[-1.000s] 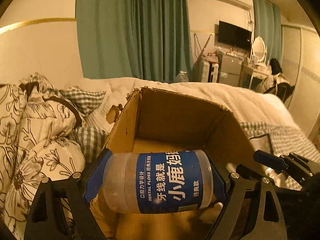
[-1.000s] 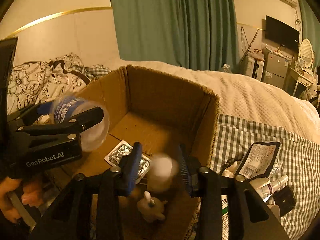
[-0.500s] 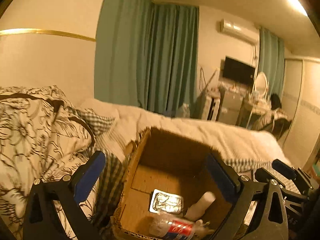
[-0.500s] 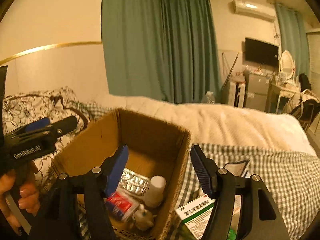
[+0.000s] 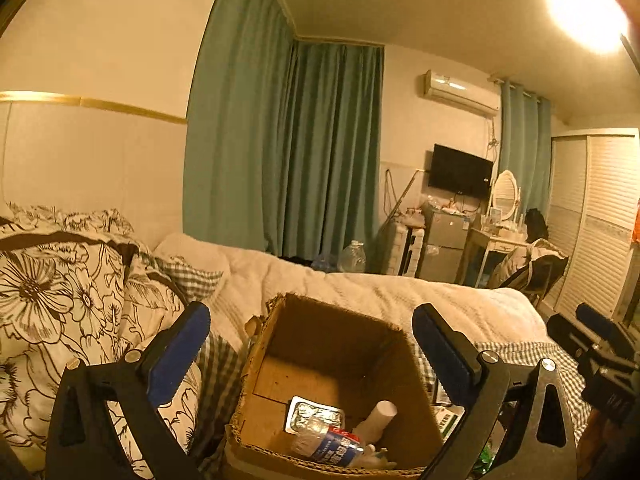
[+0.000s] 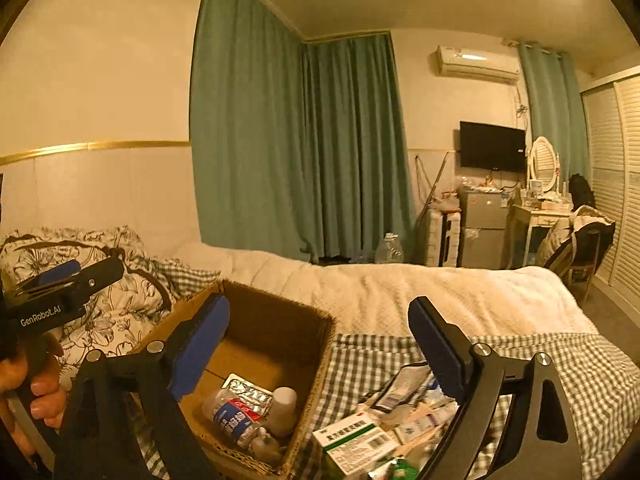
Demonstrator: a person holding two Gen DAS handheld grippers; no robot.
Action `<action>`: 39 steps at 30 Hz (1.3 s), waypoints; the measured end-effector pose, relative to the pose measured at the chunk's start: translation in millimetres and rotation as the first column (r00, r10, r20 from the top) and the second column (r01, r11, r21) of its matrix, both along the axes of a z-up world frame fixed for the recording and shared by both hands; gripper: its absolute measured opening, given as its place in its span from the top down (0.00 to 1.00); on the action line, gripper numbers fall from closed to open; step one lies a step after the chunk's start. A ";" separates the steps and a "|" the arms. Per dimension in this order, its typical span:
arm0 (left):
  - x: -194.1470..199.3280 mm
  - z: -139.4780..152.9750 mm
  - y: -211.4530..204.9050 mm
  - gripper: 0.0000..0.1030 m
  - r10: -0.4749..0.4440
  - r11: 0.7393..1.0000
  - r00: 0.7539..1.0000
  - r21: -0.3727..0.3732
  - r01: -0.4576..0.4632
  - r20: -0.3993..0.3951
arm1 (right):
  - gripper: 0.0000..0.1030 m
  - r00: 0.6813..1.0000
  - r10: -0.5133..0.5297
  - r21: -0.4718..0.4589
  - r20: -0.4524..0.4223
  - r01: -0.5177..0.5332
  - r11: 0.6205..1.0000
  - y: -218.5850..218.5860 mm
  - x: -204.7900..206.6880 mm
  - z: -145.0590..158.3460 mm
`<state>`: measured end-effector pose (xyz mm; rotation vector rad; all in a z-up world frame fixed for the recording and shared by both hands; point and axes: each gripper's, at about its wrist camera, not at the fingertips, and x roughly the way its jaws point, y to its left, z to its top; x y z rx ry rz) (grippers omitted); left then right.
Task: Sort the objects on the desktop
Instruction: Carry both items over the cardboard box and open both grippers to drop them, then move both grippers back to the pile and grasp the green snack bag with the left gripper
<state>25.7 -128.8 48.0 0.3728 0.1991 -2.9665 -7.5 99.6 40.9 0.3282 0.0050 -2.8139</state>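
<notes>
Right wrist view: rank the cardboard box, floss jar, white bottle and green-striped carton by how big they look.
1. cardboard box
2. green-striped carton, though it lies nearest the camera
3. floss jar
4. white bottle, close to the jar in size

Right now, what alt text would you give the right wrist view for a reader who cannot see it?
The right gripper hangs open and empty above a bed, its fingers having just spread. Below sits a cardboard box holding a floss jar, a blister pack and a white bottle. More packets lie on the checked blanket.
</notes>
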 end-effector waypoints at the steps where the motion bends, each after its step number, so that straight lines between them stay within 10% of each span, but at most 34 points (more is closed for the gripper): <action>1: 4.1 2.0 2.5 0.00 -0.004 1.000 1.000 -0.002 0.004 -0.009 | 0.08 1.000 -0.012 -0.002 -0.010 0.012 1.000 6.0 4.3 3.8; 18: 32.7 9.9 51.9 0.00 -0.080 0.996 0.996 -0.044 0.078 -0.038 | 0.00 0.982 -0.161 -0.042 -0.101 0.158 0.987 80.1 57.5 42.2; 39: -5.0 -80.6 162.4 0.01 -0.341 0.935 0.917 -0.024 0.353 0.208 | 0.02 0.947 -0.223 0.027 0.233 0.223 0.974 168.4 -12.8 -51.2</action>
